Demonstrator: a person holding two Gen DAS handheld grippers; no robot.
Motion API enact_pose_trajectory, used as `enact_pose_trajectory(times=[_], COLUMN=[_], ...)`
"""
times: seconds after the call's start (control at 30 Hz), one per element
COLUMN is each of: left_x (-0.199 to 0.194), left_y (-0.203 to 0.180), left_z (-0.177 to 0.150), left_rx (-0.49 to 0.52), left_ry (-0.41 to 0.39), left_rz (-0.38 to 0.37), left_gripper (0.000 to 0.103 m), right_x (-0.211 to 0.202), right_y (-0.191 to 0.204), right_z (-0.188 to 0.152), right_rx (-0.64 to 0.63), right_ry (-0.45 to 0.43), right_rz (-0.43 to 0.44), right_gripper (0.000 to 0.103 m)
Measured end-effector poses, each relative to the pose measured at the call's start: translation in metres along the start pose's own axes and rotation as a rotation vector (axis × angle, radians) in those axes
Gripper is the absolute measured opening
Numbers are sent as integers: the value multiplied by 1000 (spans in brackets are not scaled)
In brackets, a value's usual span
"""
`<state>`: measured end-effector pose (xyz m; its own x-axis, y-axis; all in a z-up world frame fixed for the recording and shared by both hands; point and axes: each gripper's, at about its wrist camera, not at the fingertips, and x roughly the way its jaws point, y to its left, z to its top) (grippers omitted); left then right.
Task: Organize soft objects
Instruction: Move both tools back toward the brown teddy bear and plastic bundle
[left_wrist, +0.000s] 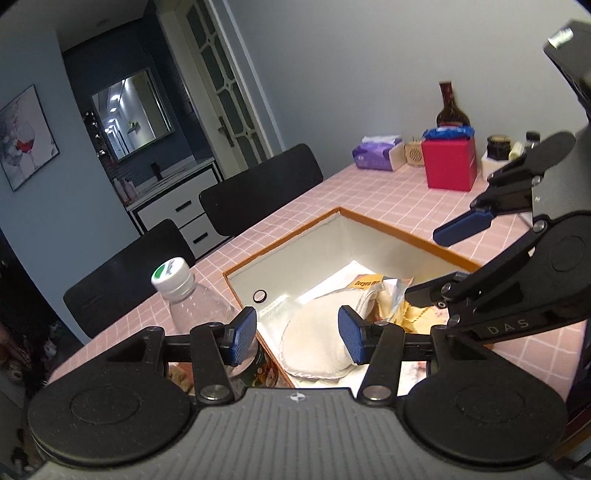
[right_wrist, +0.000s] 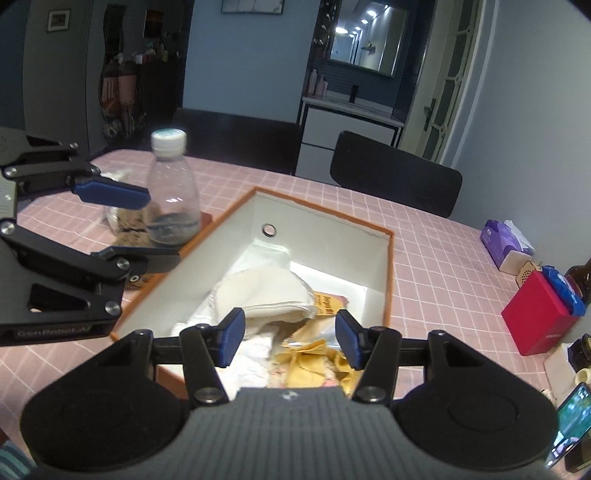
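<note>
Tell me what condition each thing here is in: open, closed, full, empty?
Orange-rimmed white box: lid off, holding cloths and packets.
Cream folded cloth: lying inside the box.
Clear plastic bottle with white cap: upright, capped, nearly empty.
Purple tissue pack: opened, tissue sticking out.
Left gripper: open, empty.
Right gripper: open, empty.

The phone (right_wrist: 570, 417) is cut off at the edge; its screen perhaps shows a video.
</note>
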<state>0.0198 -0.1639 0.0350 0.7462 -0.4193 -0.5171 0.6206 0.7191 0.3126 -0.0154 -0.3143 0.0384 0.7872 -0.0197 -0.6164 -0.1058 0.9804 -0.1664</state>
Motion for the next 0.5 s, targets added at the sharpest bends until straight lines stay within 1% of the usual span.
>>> enact_pose_trajectory(times=[0.1,0.17,0.37,0.5], left_x=[-14,-25,-53,-65], left_y=[12,18,31,42], left_z=[-11,-19,-52,-75], left_rx=[-71,-104,-169,-238], left_ry=[-19,-49,-130,-155], left_rz=[-39,-47,10,79], left_gripper=[61,61,61,61], right_x=[-14,-22,-33,-33], right_y=[13,22,48,67], right_z=[-4,-8,-24,-36], right_rx=[12,20,28,76], right_ry=[-39,-62,-140,-173], right_rz=[24,37,21,29], right_gripper=[55,55,57,57])
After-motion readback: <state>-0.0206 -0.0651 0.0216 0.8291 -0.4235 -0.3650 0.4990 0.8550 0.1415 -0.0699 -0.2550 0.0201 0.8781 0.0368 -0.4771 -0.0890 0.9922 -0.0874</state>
